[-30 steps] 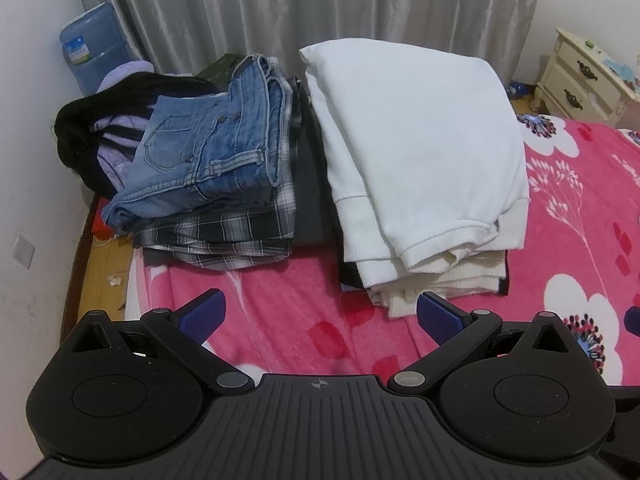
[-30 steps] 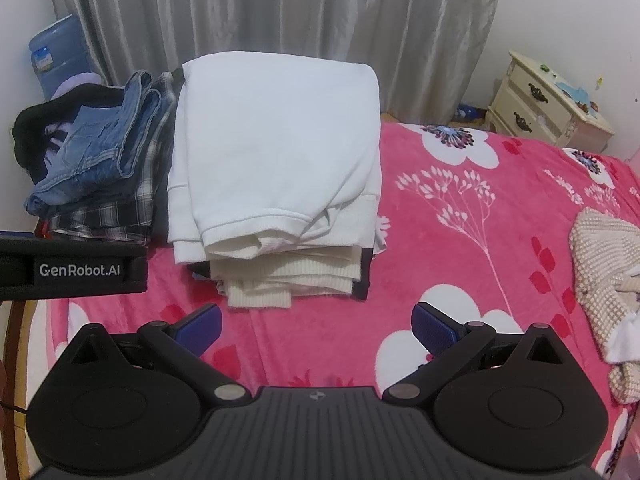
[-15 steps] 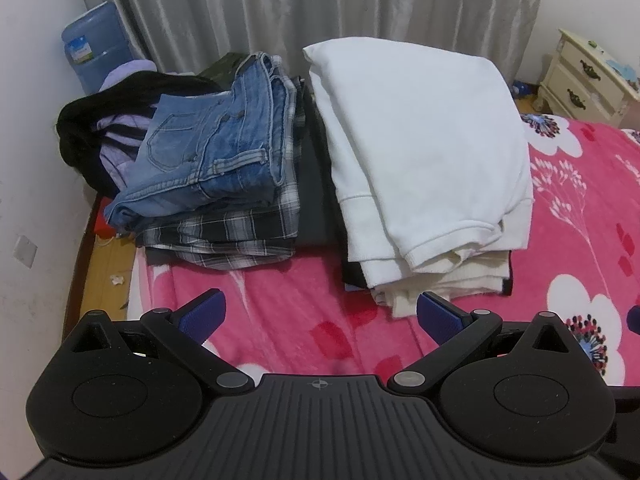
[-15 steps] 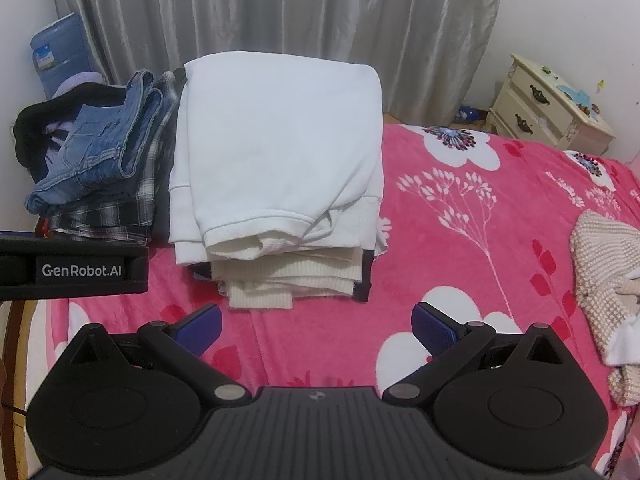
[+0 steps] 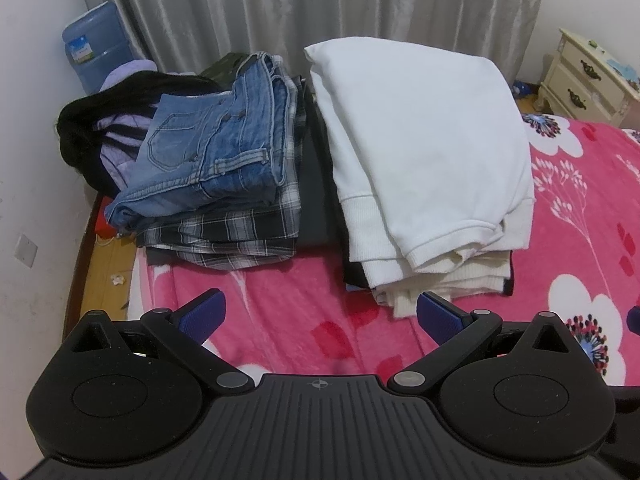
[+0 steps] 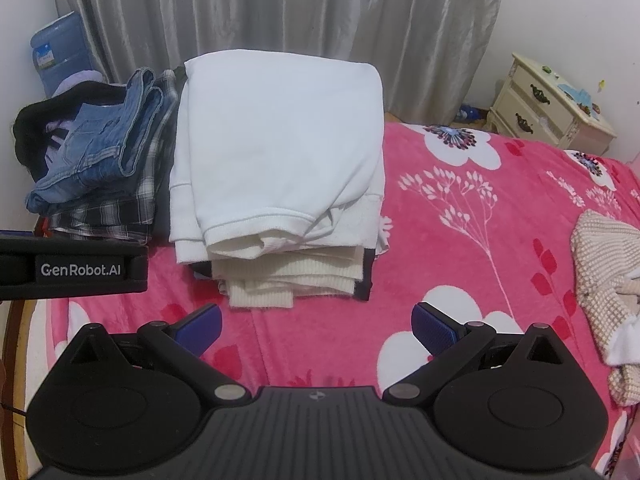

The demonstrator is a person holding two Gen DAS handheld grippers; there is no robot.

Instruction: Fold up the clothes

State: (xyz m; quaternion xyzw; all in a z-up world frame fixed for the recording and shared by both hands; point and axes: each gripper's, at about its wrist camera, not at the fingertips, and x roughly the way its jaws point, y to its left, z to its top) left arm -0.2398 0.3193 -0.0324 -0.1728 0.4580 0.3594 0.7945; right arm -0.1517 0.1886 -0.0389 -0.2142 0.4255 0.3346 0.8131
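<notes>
A folded white sweatshirt (image 5: 420,140) (image 6: 280,140) tops a stack of cream knits (image 6: 288,276) on the pink flowered blanket (image 5: 300,300) (image 6: 460,240). To its left, folded blue jeans (image 5: 216,152) (image 6: 104,148) lie on a plaid shirt (image 5: 240,232). A crumpled beige knit (image 6: 604,272) lies unfolded at the right edge of the right wrist view. My left gripper (image 5: 320,314) stands open and empty just short of the stacks. Also open and empty is my right gripper (image 6: 316,326), in front of the white stack. The left gripper's body (image 6: 72,268) shows at the left edge of the right wrist view.
A black and lilac garment heap (image 5: 108,128) lies at the bed's far left corner, near a blue water jug (image 5: 96,48). Grey curtains (image 6: 280,12) hang behind the bed. A cream nightstand (image 6: 548,108) stands at the far right. The wall is close on the left.
Both grippers have drifted back slightly from the stacks. The clothes have not moved and the jaws stay equally wide.
</notes>
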